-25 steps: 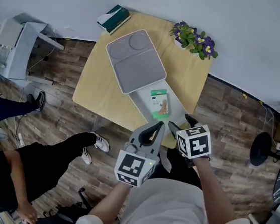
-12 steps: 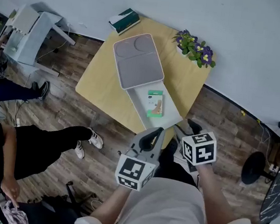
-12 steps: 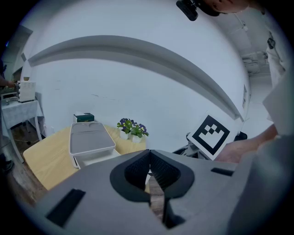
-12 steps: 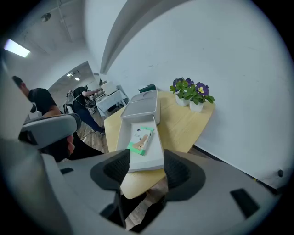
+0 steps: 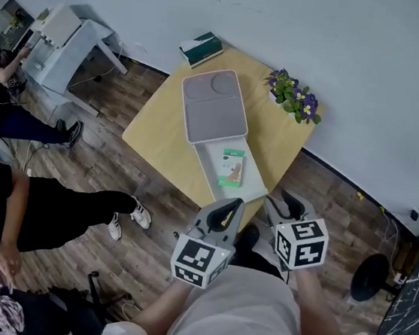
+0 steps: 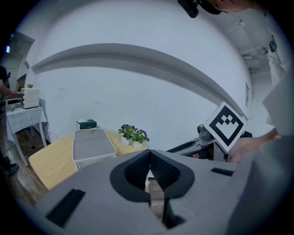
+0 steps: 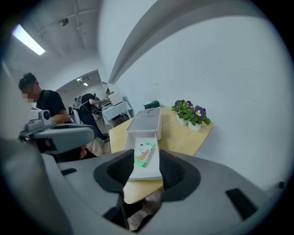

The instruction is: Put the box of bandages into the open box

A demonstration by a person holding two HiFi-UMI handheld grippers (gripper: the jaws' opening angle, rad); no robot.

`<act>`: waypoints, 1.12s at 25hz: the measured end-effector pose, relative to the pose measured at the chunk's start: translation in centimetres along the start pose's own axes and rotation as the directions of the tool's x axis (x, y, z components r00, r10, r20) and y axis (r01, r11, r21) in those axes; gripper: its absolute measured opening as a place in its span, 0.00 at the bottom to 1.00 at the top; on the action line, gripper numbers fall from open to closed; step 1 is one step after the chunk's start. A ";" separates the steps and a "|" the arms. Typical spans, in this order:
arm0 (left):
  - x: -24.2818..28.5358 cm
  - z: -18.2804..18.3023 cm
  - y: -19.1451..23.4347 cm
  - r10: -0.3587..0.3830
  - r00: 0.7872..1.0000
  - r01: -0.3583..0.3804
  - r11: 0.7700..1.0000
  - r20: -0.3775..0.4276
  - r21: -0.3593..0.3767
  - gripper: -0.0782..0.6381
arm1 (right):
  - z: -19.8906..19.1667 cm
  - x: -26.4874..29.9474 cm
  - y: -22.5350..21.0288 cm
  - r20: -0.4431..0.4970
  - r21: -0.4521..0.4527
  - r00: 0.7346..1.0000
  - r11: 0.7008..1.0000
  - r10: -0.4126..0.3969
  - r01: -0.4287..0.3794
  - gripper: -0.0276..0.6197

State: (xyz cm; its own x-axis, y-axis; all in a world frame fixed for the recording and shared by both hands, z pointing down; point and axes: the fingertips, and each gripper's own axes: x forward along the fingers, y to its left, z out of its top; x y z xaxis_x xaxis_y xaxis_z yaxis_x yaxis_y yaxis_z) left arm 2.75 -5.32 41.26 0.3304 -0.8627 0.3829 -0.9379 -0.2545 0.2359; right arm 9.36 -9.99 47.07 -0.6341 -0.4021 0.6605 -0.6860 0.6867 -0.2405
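Bandage box (image 5: 231,166) is seen lying lengthwise inside the open box (image 5: 251,185), directly ahead of the right gripper (image 5: 287,203), whose empty jaws have just been closing halfway; left gripper (image 5: 226,205) is closed, empty.

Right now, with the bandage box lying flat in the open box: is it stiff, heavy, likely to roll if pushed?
Probably stiff: the box of bandages is a flat carton with straight edges. Likely light, since it looks thin. Lying flat in the open box, it shouldn't roll or tip; a push would more likely slide it over the smooth plastic.
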 end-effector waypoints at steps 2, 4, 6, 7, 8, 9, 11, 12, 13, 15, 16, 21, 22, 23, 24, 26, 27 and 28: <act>0.1 0.7 -0.3 0.000 1.000 0.000 1.000 0.013 0.002 0.11 | 0.7 -0.6 0.2 0.030 -0.003 1.000 1.000 0.004 -0.004 0.31; 0.0 0.9 -0.6 0.000 1.000 0.000 1.000 0.017 0.002 0.11 | 1.4 -1.3 0.4 0.060 -0.015 0.998 1.000 0.002 -0.001 0.29; -0.4 0.8 -0.7 0.003 1.000 -0.003 1.000 0.010 0.005 0.11 | 2.1 -1.9 0.7 0.088 -0.041 0.996 0.999 -0.003 0.007 0.26; -0.6 0.7 -0.6 0.007 1.000 -0.007 1.000 0.007 0.006 0.11 | 2.5 -2.2 0.8 0.102 -0.056 0.995 0.998 -0.004 0.009 0.25; -0.9 0.7 -0.5 0.014 1.000 -0.014 1.000 0.007 0.007 0.11 | 2.9 -2.4 1.0 0.115 -0.070 0.993 0.998 -0.002 0.010 0.24; -1.2 0.8 -0.3 0.024 1.000 -0.024 1.000 0.008 0.008 0.11 | 3.3 -2.7 1.1 0.127 -0.081 0.992 0.997 0.000 0.010 0.24; -1.6 0.9 0.1 0.046 0.999 -0.046 0.999 0.015 0.005 0.11 | 4.1 -3.1 1.2 0.155 -0.096 0.988 0.995 0.010 0.005 0.22; -1.8 0.9 0.4 0.057 0.998 -0.057 0.998 0.018 0.002 0.11 | 4.5 -3.3 1.3 0.169 -0.100 0.985 0.995 0.015 0.002 0.21; -2.0 0.9 0.6 0.067 0.998 -0.067 0.998 0.019 -0.001 0.11 | 4.8 -3.6 1.4 0.184 -0.103 0.983 0.995 0.021 -0.002 0.21; -2.5 0.9 0.9 0.080 0.997 -0.080 0.997 0.021 -0.004 0.11 | 5.5 -4.0 1.6 0.211 -0.108 0.977 0.994 0.031 -0.008 0.19; -2.7 0.9 1.1 0.086 0.996 -0.086 0.996 0.022 -0.005 0.11 | 5.8 -4.2 1.8 0.222 -0.110 0.974 0.994 0.035 -0.010 0.18; -3.6 1.5 2.0 0.109 0.993 -0.109 0.994 0.037 -0.014 0.11 | 6.9 -5.1 2.8 0.265 -0.122 0.962 0.992 0.064 -0.033 0.14; -3.7 1.7 2.2 0.113 0.993 -0.113 0.994 0.043 -0.015 0.11 | 7.0 -5.3 3.0 0.271 -0.126 0.960 0.991 0.073 -0.039 0.14; -3.8 2.0 2.4 0.118 0.992 -0.117 0.993 0.050 -0.015 0.11 | 7.2 -5.4 3.1 0.276 -0.131 0.958 0.990 0.079 -0.044 0.13; -3.9 2.3 2.7 0.124 0.991 -0.123 0.992 0.058 -0.016 0.11 | 7.3 -5.5 3.2 0.281 -0.135 0.956 0.990 0.084 -0.047 0.13; -4.1 2.7 3.2 0.137 0.988 -0.136 0.991 0.070 -0.020 0.11 | 7.5 -5.7 3.3 0.288 -0.139 0.954 0.989 0.087 -0.049 0.12; -4.2 2.8 3.4 0.143 0.987 -0.141 0.990 0.074 -0.023 0.11 | 7.6 -5.8 3.3 0.291 -0.138 0.953 0.989 0.088 -0.049 0.11; -4.2 2.9 3.6 0.148 0.986 -0.147 0.989 0.077 -0.027 0.11 | 7.7 -5.9 3.3 0.295 -0.138 0.952 0.989 0.088 -0.049 0.11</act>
State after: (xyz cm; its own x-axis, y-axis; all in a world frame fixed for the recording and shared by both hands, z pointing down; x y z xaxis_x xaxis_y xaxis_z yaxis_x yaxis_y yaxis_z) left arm -2.34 -3.86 37.90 0.1785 -0.9221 0.3433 -0.9730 -0.1135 0.2011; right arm 8.11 -9.96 36.92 -0.7688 -0.5006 0.3978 -0.5985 0.7824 -0.1722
